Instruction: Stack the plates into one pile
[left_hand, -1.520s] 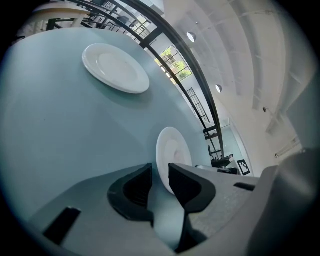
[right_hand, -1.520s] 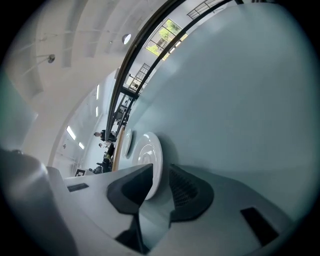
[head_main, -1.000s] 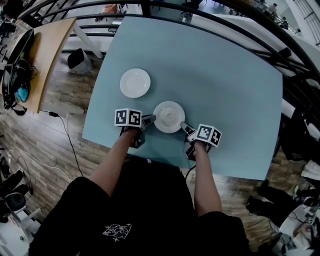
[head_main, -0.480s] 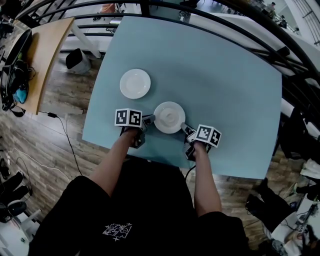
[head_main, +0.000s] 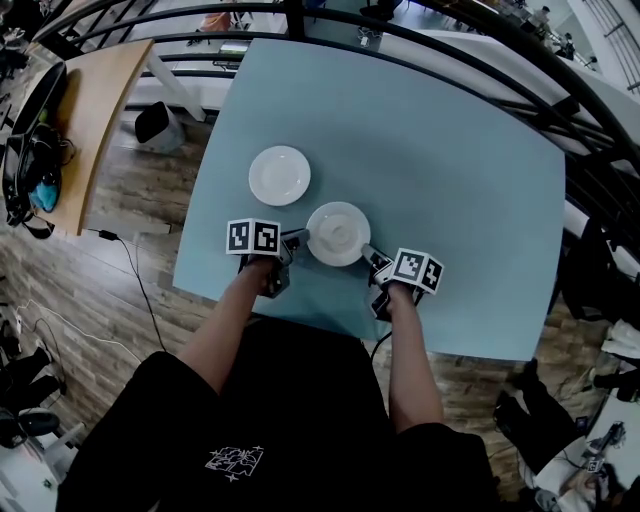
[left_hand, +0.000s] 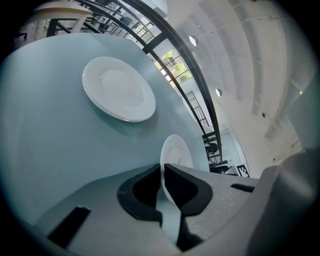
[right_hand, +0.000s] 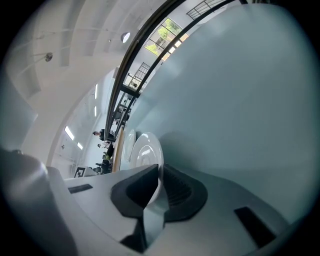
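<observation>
Two white plates lie on the pale blue table (head_main: 450, 180). The near plate (head_main: 338, 233) sits between my two grippers; the far plate (head_main: 279, 175) lies up and to its left, apart from it. My left gripper (head_main: 298, 238) is shut on the near plate's left rim (left_hand: 176, 150), with the far plate (left_hand: 118, 95) beyond it. My right gripper (head_main: 368, 252) is shut on the same plate's right rim (right_hand: 145, 150). In the right gripper view the far plate (right_hand: 127, 145) shows edge-on behind the near one.
The table's near edge runs just below both grippers. A black curved railing (head_main: 420, 30) borders the far side. A wooden table (head_main: 100, 110) with black bags (head_main: 30, 150) stands at the left, and a dark bin (head_main: 158, 120) is on the floor.
The head view has shifted slightly, so the far plate and table edge sit a little further right. Both grippers stay at the near plate's rims.
</observation>
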